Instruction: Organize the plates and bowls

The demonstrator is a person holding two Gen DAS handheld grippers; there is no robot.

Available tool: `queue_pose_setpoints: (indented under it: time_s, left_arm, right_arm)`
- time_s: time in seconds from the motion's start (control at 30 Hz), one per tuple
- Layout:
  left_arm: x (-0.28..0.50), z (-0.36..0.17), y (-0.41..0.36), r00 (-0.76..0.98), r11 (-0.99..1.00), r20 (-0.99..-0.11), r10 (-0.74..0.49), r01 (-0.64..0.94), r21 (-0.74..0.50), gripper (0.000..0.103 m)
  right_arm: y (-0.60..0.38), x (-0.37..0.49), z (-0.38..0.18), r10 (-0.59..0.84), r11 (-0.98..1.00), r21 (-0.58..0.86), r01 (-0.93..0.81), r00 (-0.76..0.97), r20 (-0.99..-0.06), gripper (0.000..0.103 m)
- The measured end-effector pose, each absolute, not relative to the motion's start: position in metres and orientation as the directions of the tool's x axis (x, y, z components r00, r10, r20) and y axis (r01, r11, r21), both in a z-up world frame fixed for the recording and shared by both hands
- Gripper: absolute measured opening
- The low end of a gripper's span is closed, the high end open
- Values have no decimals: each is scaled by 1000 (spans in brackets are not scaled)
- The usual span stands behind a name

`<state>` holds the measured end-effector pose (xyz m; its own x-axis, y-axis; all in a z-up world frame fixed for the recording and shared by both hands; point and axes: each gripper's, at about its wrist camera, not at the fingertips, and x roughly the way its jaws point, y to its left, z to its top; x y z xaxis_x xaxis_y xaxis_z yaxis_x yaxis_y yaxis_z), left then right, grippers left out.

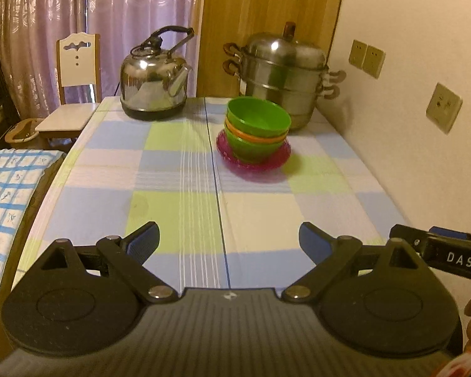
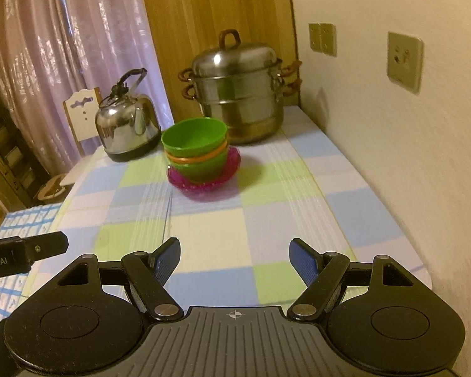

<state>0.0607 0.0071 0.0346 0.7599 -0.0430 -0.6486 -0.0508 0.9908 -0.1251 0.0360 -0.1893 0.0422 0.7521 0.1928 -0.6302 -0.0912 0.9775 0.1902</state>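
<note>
On the checked tablecloth (image 1: 179,207), far half of the table: one stack of bowls (image 1: 257,132) sitting in one magenta plate (image 1: 279,160). Bowl count: top green, an orange rim under it, green at the bottom, so at least three; more nested ones can't be ruled out. If there is more than one plate I can't tell. Behind the stack, near it: one steel steamer pot (image 1: 282,78), lid on, by the wall. Back left: one steel kettle (image 1: 154,84), well apart from the stack. One white chair (image 1: 75,78) past the table's far left corner. Three wall sockets, e.g. (image 1: 444,106). Left gripper (image 1: 229,238): blue pads spread wide, holding nothing, hovering over the near edge. Right gripper (image 2: 235,257): same, wide open and empty, just beside the left one. Bare cloth between both grippers and the stack; only the pot crowds it from behind.
</note>
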Motion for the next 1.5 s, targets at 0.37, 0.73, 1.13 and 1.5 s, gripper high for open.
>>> queue_pose_setpoints:
  time_s: [0.37, 0.73, 1.13, 1.5]
  left_arm:
    - [28, 33, 1, 762, 990, -647, -44, -54, -130, 95]
    - [14, 34, -2, 764, 990, -643, -41, -56, -129, 100]
    - [10, 31, -10, 765, 992, -643, -45, -40, -118, 102]
    - [10, 26, -9, 761, 992, -647, -37, -48, -114, 102]
  right_arm:
    - [-182, 0, 48, 189, 981, 154, -119, 771, -608, 76]
    - [-177, -14, 48, 186, 982, 132, -132, 777, -601, 76]
    - [-176, -20, 48, 189, 982, 132, -137, 781, -596, 76]
    - [-177, -21, 46, 186, 982, 128, -135, 779, -599, 76]
